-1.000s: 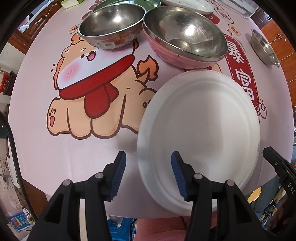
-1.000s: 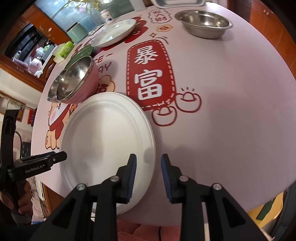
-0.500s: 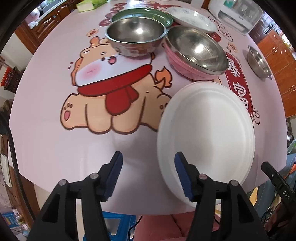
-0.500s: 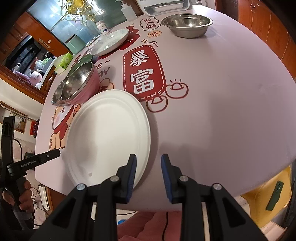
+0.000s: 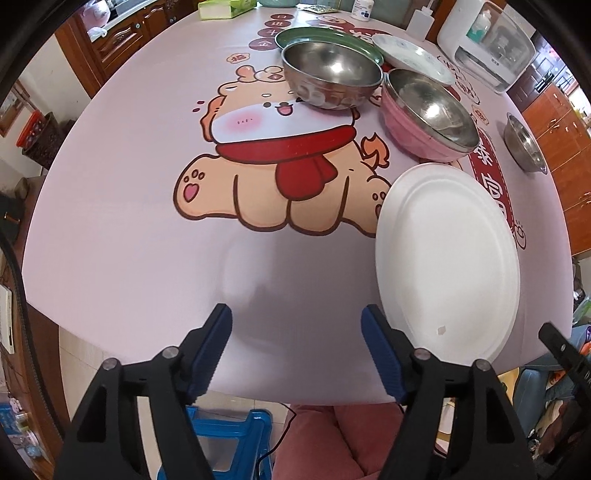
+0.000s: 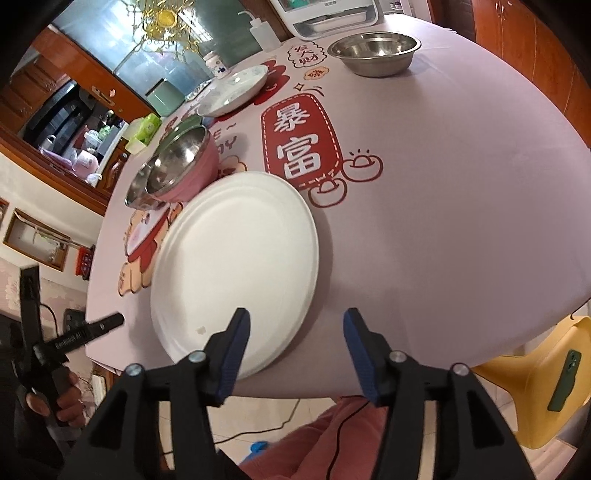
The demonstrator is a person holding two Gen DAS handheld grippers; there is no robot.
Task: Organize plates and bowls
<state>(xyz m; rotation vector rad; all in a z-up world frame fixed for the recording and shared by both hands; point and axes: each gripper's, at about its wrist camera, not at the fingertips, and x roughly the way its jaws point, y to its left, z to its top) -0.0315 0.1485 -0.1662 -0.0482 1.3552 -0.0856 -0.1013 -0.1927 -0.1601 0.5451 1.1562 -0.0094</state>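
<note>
- White plate (image 5: pixel 447 258), wide and shallow, lies flat on the pink printed tablecloth (image 5: pixel 122 236) at the near edge of the table, just in front of the pink bowl (image 5: pixel 413 129). Nothing holds it.
- Judged light and fairly stiff; the moulded rings and matte face suggest paper or foam, though I cannot tell which. If so, a hard pinch could dent the rim.
- Rim sits low against the cloth, so a finger will be hard to slide under it. Best hold looks like the near rim, which reaches close to the table edge: one pad above, one below.
- Left gripper (image 5: pixel 295 349): jaws have just been opening and stand wide, nothing between them. It hangs over bare cloth to the left of the plate, its right finger close to the plate's rim in this view.
- Right gripper (image 6: pixel 293 354): jaws have also just been opening, now parted and empty. The left finger overlaps the plate's near rim in the picture; whether it touches, I cannot tell.
- Pink bowl carries a steel bowl (image 5: pixel 432 107) nested inside. A second steel bowl (image 5: pixel 332 74) sits just behind and to its left, with a green plate (image 5: pixel 317 35) beyond. These look rigid, heavier, smooth and slippery; grip at the rim.
- Patterned plate (image 6: pixel 236 88) looks ceramic, hence breakable. A small steel bowl (image 6: pixel 373 51) stands well apart on the far right.
- Risk: polished steel sliding from the pads if taken on the curved wall.
</note>
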